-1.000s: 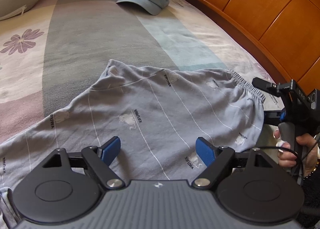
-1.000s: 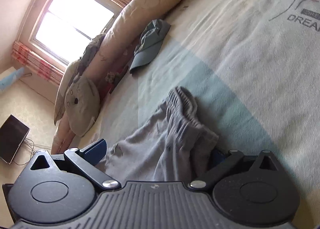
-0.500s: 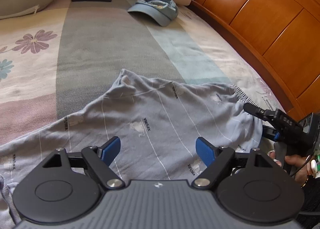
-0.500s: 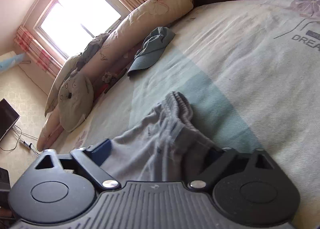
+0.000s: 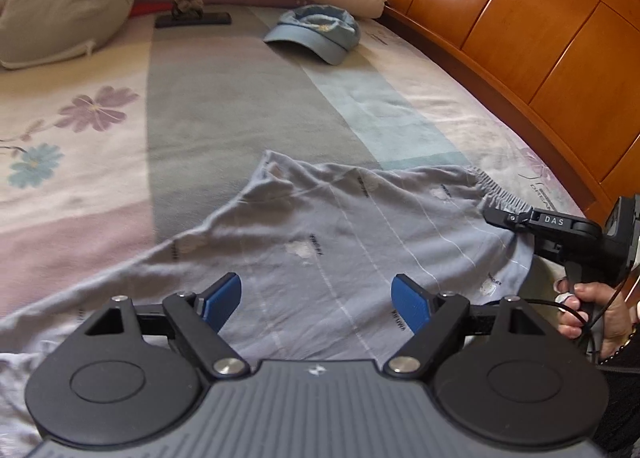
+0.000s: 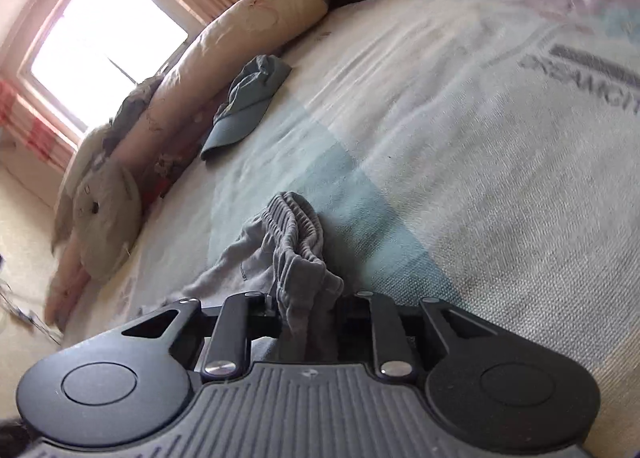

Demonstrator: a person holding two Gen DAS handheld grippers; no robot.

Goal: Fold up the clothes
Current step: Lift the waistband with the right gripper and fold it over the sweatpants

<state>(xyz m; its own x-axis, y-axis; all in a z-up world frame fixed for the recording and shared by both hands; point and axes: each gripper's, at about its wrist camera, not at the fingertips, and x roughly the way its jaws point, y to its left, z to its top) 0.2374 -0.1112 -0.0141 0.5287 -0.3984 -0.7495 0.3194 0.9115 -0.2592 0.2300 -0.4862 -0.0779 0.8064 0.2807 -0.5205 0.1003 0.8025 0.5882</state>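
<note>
Right gripper [image 6: 306, 304] had since clamped shut on the grey trousers [image 5: 340, 242] at the waistband — left gripper [image 5: 317, 298] wide open, empty. Step: gripping; next likely needs a second hold.

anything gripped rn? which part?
Right gripper is shut on the grey pants at the elastic waistband. Left gripper is open, holding nothing.

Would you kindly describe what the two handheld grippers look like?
Left gripper: black linkage arms, round black discs, ribbed grey body, blue pads. Right gripper: the same black and grey build; seen from the left camera, white "DAS" lettering and a thin black cable.
</note>
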